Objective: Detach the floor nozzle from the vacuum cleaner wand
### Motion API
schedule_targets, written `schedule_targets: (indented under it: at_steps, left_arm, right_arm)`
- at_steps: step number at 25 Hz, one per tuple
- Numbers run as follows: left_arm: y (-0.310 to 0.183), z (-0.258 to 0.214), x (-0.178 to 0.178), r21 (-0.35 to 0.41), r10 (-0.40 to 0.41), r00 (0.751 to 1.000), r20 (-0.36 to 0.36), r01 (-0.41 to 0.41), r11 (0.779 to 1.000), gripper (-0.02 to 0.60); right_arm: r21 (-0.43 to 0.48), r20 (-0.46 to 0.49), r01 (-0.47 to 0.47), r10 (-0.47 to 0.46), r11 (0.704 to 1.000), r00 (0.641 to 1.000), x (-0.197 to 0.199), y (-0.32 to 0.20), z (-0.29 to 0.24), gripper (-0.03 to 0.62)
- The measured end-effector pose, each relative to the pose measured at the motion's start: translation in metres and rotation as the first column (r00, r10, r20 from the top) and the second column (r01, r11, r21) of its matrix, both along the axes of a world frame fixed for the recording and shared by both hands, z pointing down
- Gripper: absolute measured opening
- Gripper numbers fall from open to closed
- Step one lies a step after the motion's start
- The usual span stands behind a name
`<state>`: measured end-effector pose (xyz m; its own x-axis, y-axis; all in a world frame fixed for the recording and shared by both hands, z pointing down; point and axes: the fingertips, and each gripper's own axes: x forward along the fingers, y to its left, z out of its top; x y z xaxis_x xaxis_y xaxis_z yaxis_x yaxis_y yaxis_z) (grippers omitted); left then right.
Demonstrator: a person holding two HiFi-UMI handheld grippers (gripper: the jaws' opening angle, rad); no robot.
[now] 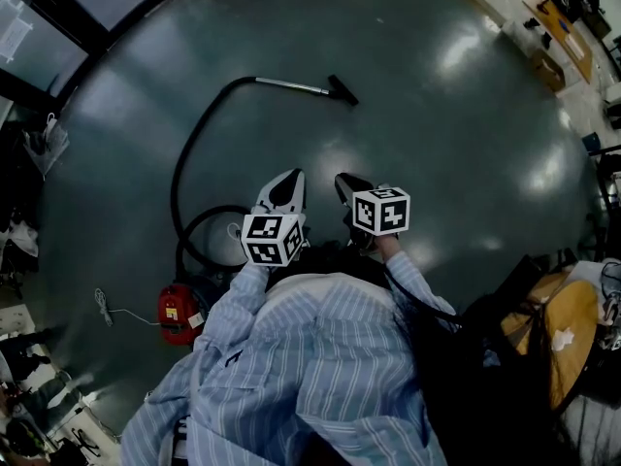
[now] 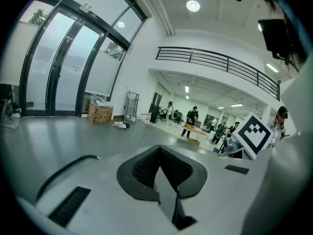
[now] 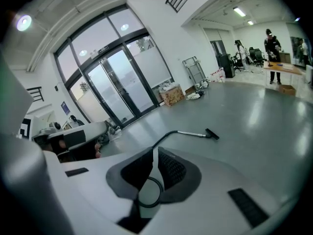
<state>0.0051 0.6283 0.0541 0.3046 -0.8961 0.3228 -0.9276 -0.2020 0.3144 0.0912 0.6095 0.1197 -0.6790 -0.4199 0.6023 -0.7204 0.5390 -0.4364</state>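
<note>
The floor nozzle (image 1: 342, 89) lies on the glossy grey floor (image 1: 466, 163), at the end of the metal wand (image 1: 291, 85). The wand's black hose (image 1: 184, 163) curves back to the red vacuum cleaner (image 1: 177, 311). Well short of the nozzle, the left gripper (image 1: 293, 177) and right gripper (image 1: 343, 180) hang with jaws closed on nothing. A cardboard box (image 3: 172, 95), with pale stuff heaped on top, stands by the glass doors (image 3: 117, 92).

The wand (image 1: 291, 85) lay on the floor (image 1: 456, 163) ahead of the person (image 1: 310, 377), the floor nozzle (image 1: 342, 90) at its right end. The hose (image 1: 184, 163) curved from its left end back to the vacuum cleaner (image 1: 177, 311), left of the person.
</note>
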Motion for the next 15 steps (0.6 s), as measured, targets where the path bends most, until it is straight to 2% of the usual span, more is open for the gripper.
schedule_targets:
  at_steps: [15]
  left_arm:
    - [0.018,0.024,-0.061,-0.034,0.042,0.999,-0.01,-0.042,0.999,0.006]
  right_arm:
    - [-0.006,0.013,-0.088,0.088,0.996,0.996,-0.043,0.013,0.011,0.037]
